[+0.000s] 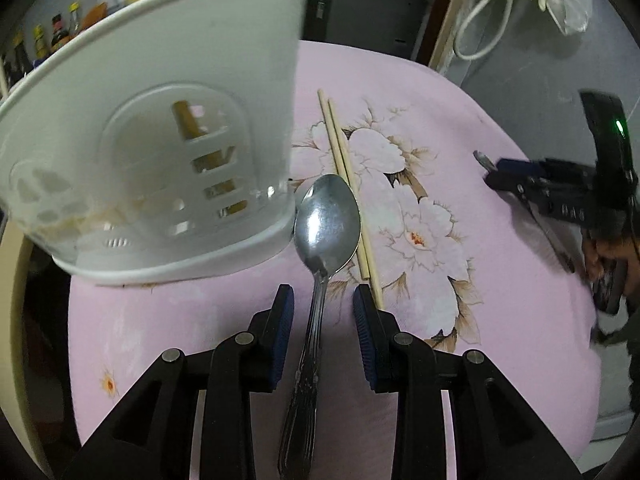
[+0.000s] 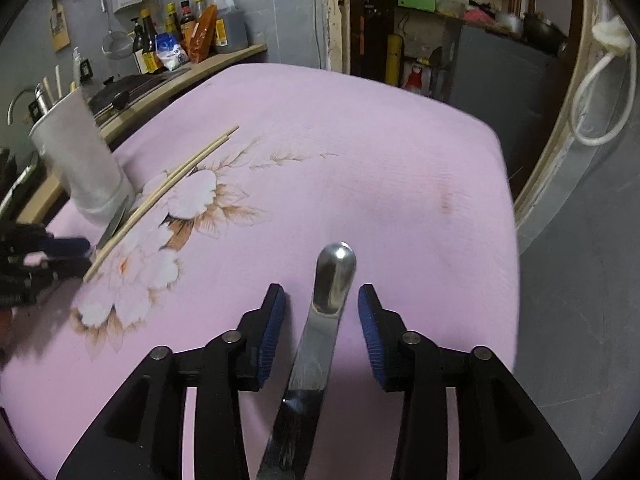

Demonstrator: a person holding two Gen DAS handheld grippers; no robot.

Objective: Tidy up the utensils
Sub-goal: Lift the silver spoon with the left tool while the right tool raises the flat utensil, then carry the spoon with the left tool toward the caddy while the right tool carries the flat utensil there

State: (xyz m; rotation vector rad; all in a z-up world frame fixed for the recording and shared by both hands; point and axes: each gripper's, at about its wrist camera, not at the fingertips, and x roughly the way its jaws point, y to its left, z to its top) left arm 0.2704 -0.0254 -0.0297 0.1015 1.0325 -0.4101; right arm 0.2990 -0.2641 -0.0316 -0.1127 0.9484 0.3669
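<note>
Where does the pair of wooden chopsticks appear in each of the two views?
Left wrist view: chopsticks in the centre, running diagonally, right of the spoon.
Right wrist view: chopsticks at the left, diagonal, beside the white holder.
Shared landmark: the white flower print on the pink cloth.

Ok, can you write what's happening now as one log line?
left gripper: open over spoon | right gripper: open over knife | chopsticks: on cloth | holder: upright

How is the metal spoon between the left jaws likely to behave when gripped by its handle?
The spoon looks rigid, polished steel, so probably slippery against the pads. Its handle is thin and lies flat on the pink cloth, likely awkward to pinch. The bowl end may droop.
</note>
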